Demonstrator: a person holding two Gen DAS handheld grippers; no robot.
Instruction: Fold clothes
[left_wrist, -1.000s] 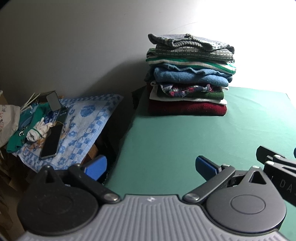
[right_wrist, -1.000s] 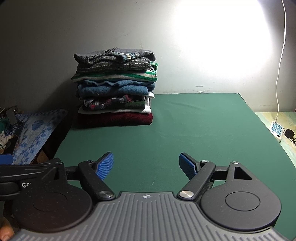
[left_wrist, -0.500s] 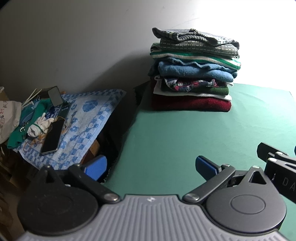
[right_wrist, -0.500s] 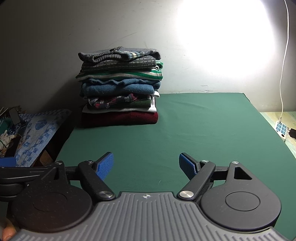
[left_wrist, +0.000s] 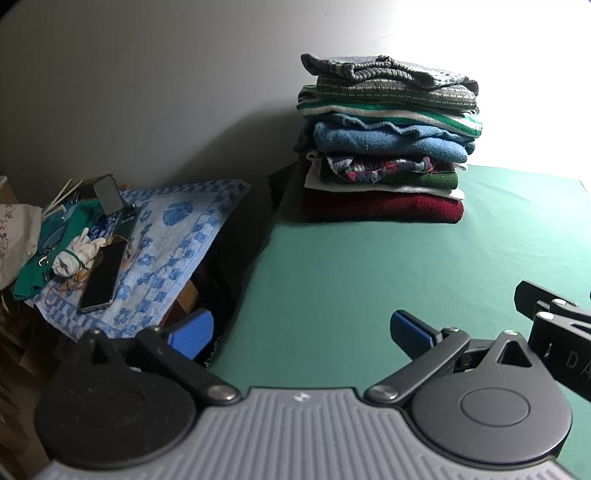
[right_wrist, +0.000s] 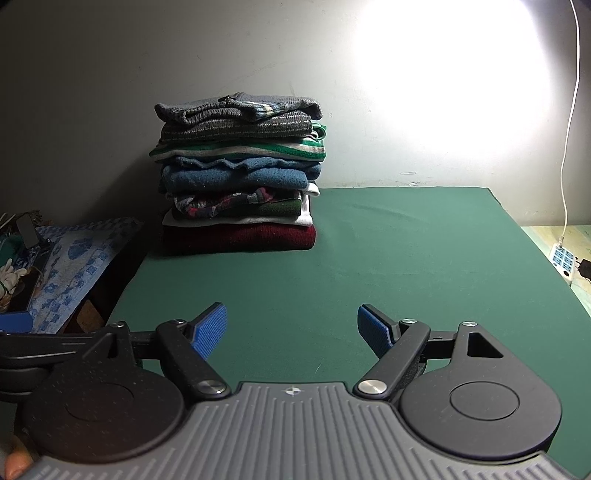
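- My left gripper (left_wrist: 302, 332): jaws spread wide, blue pads bare, nothing held. Its left finger (left_wrist: 192, 332) hangs past the table's left edge; its right finger (left_wrist: 410, 332) is over the cloth.
- My right gripper (right_wrist: 291, 330): jaws likewise released and empty, both blue pads over the green table (right_wrist: 406, 266). Part of its black frame shows just right of my left gripper's right finger.
- Stack of folded clothes (right_wrist: 240, 177): well ahead of my right fingers and a little to their left, set at the far left corner of the table against the wall. Seen from my left gripper (left_wrist: 388, 147), it lies ahead and to the right.
- Stack contents, top to bottom: grey ribbed knit with a striped collar; grey striped knit; green-and-white striped piece; two blue knits, the upper with a wavy edge; a multicoloured plaid piece on dark green; white layer; dark red knit at the base. Edges fairly square, the top piece rumpled.
- Blue-and-white patterned towel (left_wrist: 166, 251): left of my left fingers, off the table and lower, draped.
- On the towel: a dark phone (left_wrist: 103, 277) lying flat, beside a bundle of white gloves (left_wrist: 74, 254).
- White power strip (right_wrist: 563, 258): beyond the table's right edge, a white cable rising from it.
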